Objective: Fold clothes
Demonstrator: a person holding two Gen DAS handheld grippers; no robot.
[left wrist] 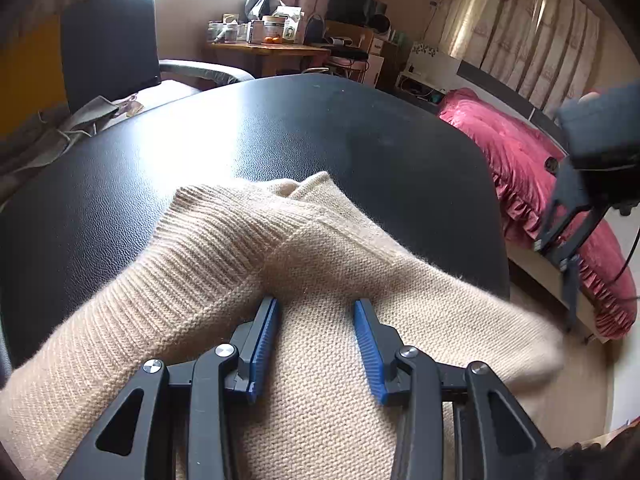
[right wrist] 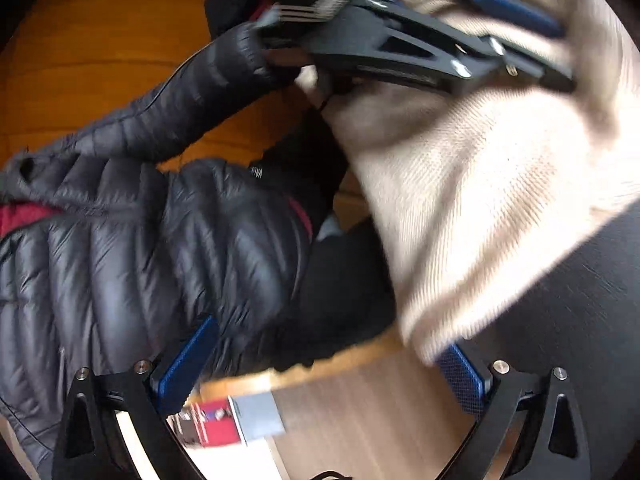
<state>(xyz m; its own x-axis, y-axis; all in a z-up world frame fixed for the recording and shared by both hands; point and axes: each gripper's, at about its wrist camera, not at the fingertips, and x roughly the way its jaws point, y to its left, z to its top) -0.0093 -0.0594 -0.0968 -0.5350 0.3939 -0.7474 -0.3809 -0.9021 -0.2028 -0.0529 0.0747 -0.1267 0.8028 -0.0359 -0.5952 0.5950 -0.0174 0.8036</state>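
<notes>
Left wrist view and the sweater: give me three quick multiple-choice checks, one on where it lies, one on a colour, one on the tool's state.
1. Where does the beige sweater lie?
A. on the black table
B. on the pink bed
C. on the office chair

2. What colour are the pads of the left tool?
A. red
B. blue
C. white

3. How does the left tool stand?
A. shut on a sleeve
B. out of view
C. open, fingers apart over the knit

Answers:
1. A, the knit spreads across the black table, its near part running off the table's edge towards the camera.
2. B, both pads show blue against the black fingers.
3. C, a wide strip of sweater shows between the two fingers, with nothing pinched.
</notes>
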